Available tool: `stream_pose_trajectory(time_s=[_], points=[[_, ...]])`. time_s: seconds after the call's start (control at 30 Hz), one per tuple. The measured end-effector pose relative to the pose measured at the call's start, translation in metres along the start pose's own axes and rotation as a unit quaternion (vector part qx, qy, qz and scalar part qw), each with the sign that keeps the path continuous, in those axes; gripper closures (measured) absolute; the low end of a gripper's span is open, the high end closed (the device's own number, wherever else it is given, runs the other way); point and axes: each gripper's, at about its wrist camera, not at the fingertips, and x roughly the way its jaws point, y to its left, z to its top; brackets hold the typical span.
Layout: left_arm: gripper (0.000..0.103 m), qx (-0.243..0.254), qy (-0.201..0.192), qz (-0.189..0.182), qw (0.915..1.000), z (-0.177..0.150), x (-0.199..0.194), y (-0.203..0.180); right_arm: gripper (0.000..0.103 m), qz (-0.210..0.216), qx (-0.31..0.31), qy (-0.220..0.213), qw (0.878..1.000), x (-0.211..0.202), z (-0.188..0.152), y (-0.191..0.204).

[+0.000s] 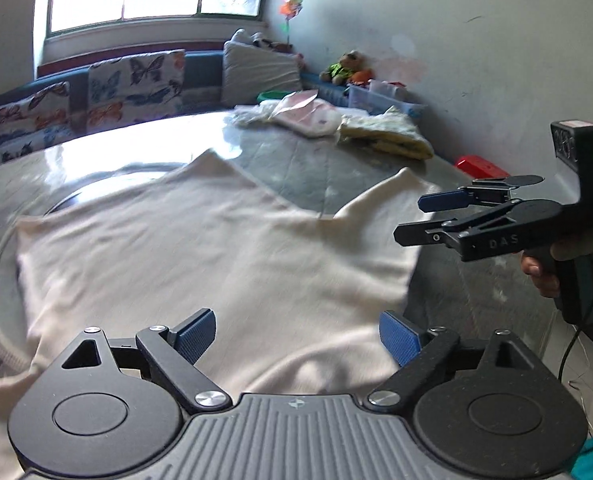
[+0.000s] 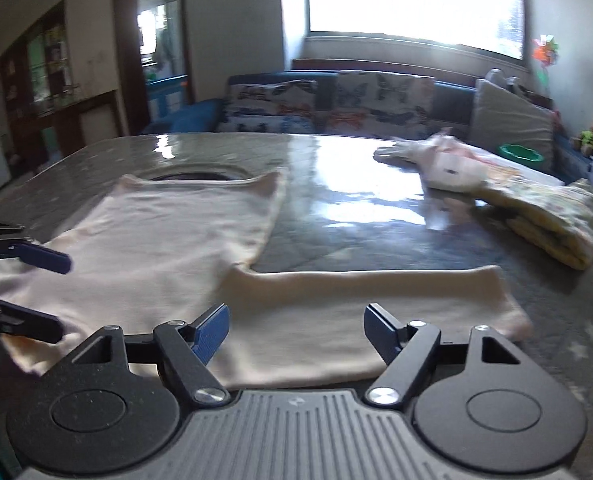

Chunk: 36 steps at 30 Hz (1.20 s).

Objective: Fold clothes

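Blue-padded fingers of the left gripper (image 1: 298,336) stand spread wide over the near part of a cream knit garment (image 1: 200,248), nothing between them; its near hem is hidden under the gripper body. The right gripper (image 2: 296,330) is likewise parted and empty above the garment's near fold (image 2: 336,312), and in the left wrist view it hangs in the air at the right edge, held by a hand (image 1: 544,276) that is mostly cut off by the frame.

The garment lies flat on a glossy grey table top (image 1: 296,160), one strip of it stretched sideways toward the right. Its left end is partly covered by the left gripper's fingers in the right wrist view. Motion blur softens the fabric's edges, so seams and neckline are hard to make out. A dark round opening in the table (image 2: 194,174) shows just past the garment's far edge, half hidden by it.

Farther back on the table rest a folded yellow patterned cloth (image 2: 548,220) and a crumpled pink-and-white cloth (image 2: 444,164), touching each other. Behind the table stand butterfly-print cushions (image 1: 136,80) under a glaring window (image 2: 412,0) whose panes are washed out.
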Motion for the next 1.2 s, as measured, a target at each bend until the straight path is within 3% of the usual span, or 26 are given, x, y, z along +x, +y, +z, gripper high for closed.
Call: stream_pose_trajectory(time_s=[0.27, 0.4, 0.6, 0.73, 0.83, 1.0, 1.07, 1.2], points=[[0.013, -0.002, 0.013, -0.015, 0.9998, -0.027, -0.013, 0.005, 0.026, -0.002, -0.064, 0.038, 0.997, 0.008, -0.015, 0.037], [0.013, 0.005, 0.000, -0.017, 0.9998, -0.030, -0.022, 0.004, 0.024, -0.005, -0.070, 0.025, 0.997, -0.002, -0.004, 0.041], [0.013, 0.005, -0.008, -0.038, 0.9992, -0.033, -0.027, 0.006, 0.020, 0.028, -0.080, 0.008, 0.996, 0.001, 0.008, 0.062], [0.012, 0.001, 0.016, -0.039, 0.9991, -0.041, -0.024, 0.012, 0.020, 0.056, -0.100, 0.029, 0.993, 0.016, 0.001, 0.077], [0.012, -0.006, 0.002, -0.033, 0.9994, -0.038, -0.035, 0.025, 0.020, 0.061, -0.103, 0.046, 0.992, 0.019, -0.004, 0.078], [0.012, -0.049, -0.038, -0.002, 0.9981, -0.018, -0.045, 0.060, 0.019, 0.061, -0.095, 0.032, 0.993, 0.015, 0.002, 0.075], [0.012, -0.077, -0.040, 0.019, 0.9960, -0.010, -0.036, 0.076, 0.018, 0.063, -0.089, 0.030, 0.994, 0.017, 0.003, 0.075], [0.013, -0.137, -0.040, 0.023, 0.9895, -0.002, -0.016, 0.101, 0.018, 0.070, -0.093, 0.039, 0.992, 0.024, 0.000, 0.080]])
